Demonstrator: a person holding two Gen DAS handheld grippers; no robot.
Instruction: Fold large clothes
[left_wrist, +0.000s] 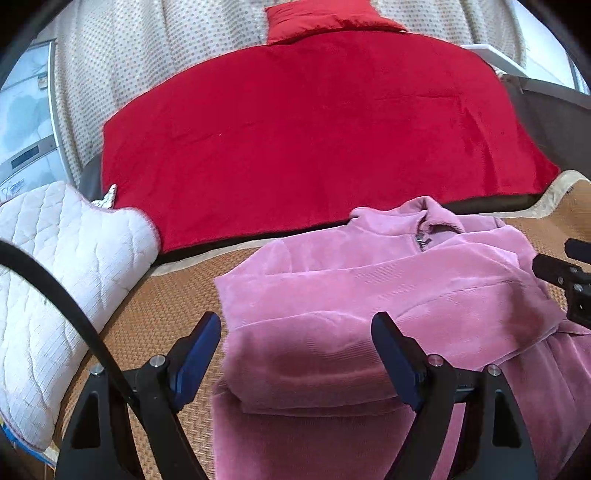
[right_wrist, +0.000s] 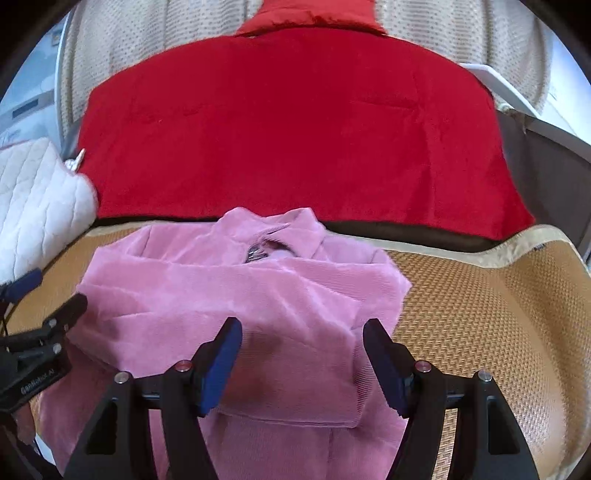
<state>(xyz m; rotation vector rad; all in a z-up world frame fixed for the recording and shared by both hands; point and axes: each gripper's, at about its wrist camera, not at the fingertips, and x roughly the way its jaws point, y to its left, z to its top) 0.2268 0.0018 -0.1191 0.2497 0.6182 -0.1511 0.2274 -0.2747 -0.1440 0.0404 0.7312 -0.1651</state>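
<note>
A pink corduroy jacket lies on a woven straw mat, collar away from me, both sleeves folded across its front. In the left wrist view my left gripper hovers open over the jacket's near left part, nothing between its blue pads. The right gripper's black body shows at the right edge. In the right wrist view the jacket fills the middle, and my right gripper stands open above a folded sleeve cuff, holding nothing. The left gripper shows at the left edge.
A red blanket covers the bed beyond the mat, with a red pillow behind it. A white quilted pad lies at the left. Bare mat stretches to the right of the jacket. A dotted curtain hangs at the back.
</note>
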